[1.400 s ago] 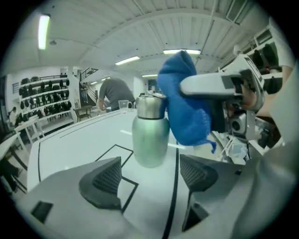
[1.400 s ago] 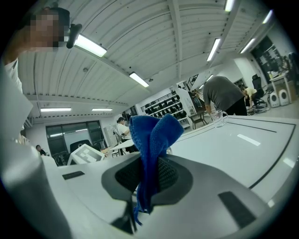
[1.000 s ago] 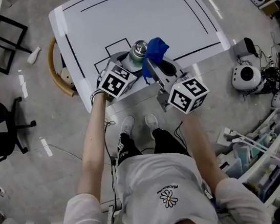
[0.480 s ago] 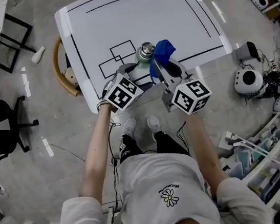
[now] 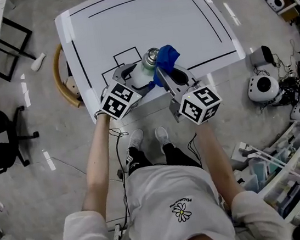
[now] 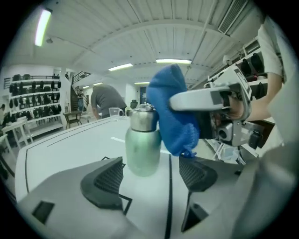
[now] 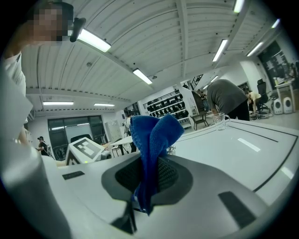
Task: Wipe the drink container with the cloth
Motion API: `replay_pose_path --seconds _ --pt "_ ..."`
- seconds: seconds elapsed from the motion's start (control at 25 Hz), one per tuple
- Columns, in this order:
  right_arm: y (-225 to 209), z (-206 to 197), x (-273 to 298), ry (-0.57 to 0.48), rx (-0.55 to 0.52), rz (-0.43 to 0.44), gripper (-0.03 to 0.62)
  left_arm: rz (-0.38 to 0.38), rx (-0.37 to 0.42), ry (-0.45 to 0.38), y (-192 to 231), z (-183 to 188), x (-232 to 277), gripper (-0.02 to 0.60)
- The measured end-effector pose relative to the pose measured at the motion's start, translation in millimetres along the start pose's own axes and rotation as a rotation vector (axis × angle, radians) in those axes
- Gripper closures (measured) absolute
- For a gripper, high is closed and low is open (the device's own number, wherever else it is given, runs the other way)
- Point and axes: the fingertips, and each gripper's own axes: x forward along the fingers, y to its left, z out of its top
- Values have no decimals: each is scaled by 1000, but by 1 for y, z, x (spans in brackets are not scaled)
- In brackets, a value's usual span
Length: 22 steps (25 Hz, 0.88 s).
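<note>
left claw (image 6: 152,173) eased back, drink container (image 6: 143,145) now beyond its jaws

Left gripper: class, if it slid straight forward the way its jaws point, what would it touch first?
Most likely the pale green metal bottle with a silver cap, standing upright on the white table just beyond the left gripper, whose jaws are open. The blue cloth sits to the bottle's right. Depth is hard to judge.

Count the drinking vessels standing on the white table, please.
2: a green bottle near the front edge, beside the blue cloth; a glass mug at the far edge.
</note>
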Motion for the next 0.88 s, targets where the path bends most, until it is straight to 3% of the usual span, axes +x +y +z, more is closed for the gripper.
replay_pose_path --seconds 0.2,0.36,0.56,0.88 --pt "-1 -1 -2 10 -3 9 551 2 -2 11 20 2 21 212" --pt "-1 -1 -1 20 -4 24 551 -16 -13 35 10 -1 34 213" --pt "-3 0 -3 21 -7 29 551 18 -58 34 -4 -5 29 212" --pt "5 -6 4 40 -8 43 551 -84 50 83 -50 -17 32 213"
